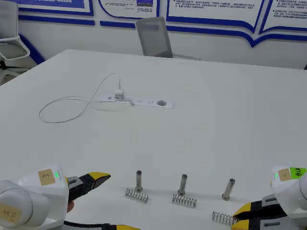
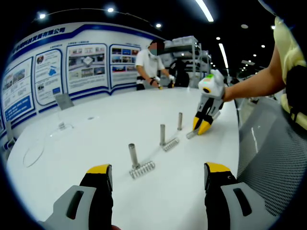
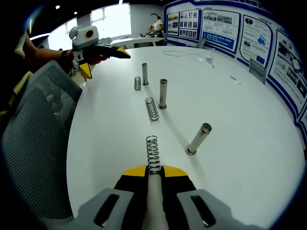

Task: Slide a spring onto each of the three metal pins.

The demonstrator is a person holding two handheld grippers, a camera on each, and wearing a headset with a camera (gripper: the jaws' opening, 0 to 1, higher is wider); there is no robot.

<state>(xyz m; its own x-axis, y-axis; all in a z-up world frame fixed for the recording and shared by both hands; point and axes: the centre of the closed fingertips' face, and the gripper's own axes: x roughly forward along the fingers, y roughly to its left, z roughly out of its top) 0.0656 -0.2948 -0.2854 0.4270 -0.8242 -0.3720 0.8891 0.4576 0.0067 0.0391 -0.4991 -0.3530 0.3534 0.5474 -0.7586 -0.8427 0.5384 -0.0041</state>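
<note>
Three metal pins stand upright in a row near the table's front edge: left pin [image 1: 138, 179], middle pin [image 1: 183, 184], right pin [image 1: 228, 188]. A spring lies flat by each: left spring [image 1: 136, 195], middle spring [image 1: 184, 201], right spring [image 1: 222, 218]. My right gripper [image 1: 239, 218] is shut on the near end of the right spring [image 3: 152, 149], which lies on the table beside the right pin [image 3: 197, 139]. My left gripper [image 2: 158, 168] is open and holds nothing, a short way in front of the left pin [image 2: 133, 155] and left spring [image 2: 142, 168].
A white power strip [image 1: 136, 101] with a looping cable lies mid-table. A grey chair [image 1: 153, 36] stands at the far edge. A mesh chair [image 3: 33, 120] is close to the near edge. A person [image 2: 151, 64] stands in the background.
</note>
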